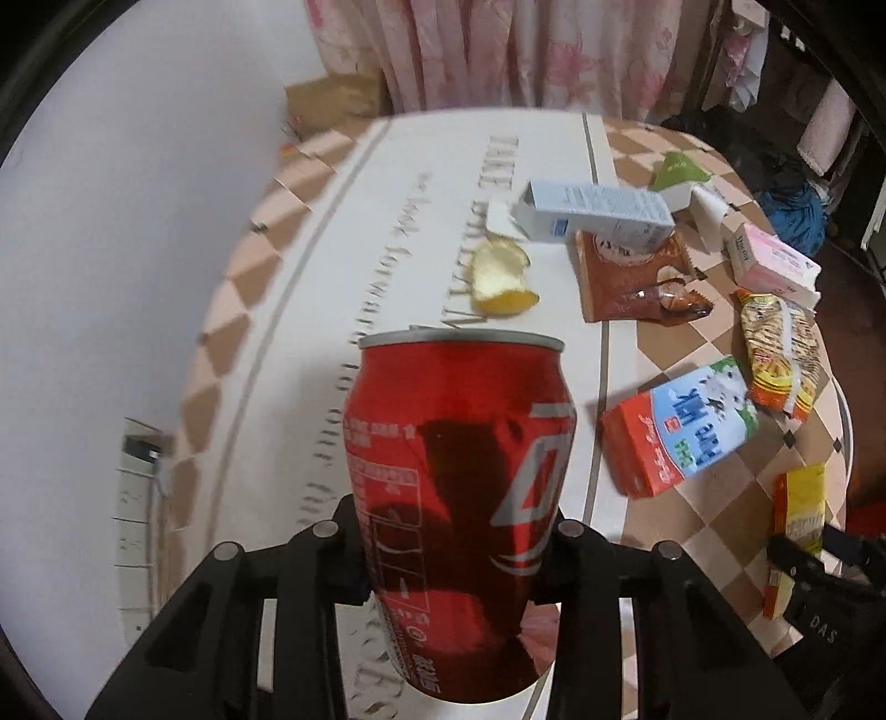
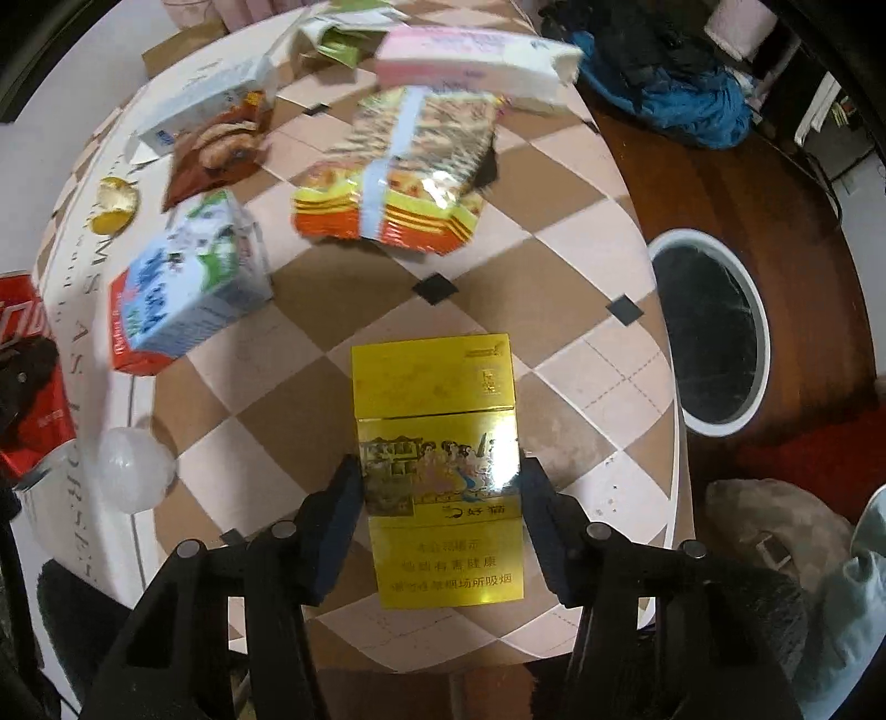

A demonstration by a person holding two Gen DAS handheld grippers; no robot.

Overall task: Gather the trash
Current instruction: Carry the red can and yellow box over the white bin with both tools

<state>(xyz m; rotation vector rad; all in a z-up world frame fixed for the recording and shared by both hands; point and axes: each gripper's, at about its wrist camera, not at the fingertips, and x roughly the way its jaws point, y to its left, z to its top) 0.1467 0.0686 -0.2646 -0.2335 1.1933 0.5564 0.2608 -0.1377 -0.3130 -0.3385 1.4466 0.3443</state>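
Observation:
My left gripper [image 1: 451, 559] is shut on a dented red cola can [image 1: 459, 498], holding it upright above the table's near edge. The can also shows at the left edge of the right wrist view [image 2: 27, 365]. My right gripper [image 2: 440, 515] is shut on a yellow cigarette pack [image 2: 437, 471], its fingers pressing the pack's two long sides above the checkered tablecloth. The pack appears in the left wrist view [image 1: 797, 531] at the right. A white-rimmed trash bin [image 2: 711, 327] with a black liner stands on the floor right of the table.
On the round table [image 2: 554, 343] lie a blue milk carton [image 2: 188, 288], a snack wrapper [image 2: 398, 166], a pink box [image 2: 470, 52], a brown wrapper [image 1: 631, 277], a fruit peel [image 1: 498, 271], a white-blue box [image 1: 598, 213] and a white plastic ball [image 2: 135, 471].

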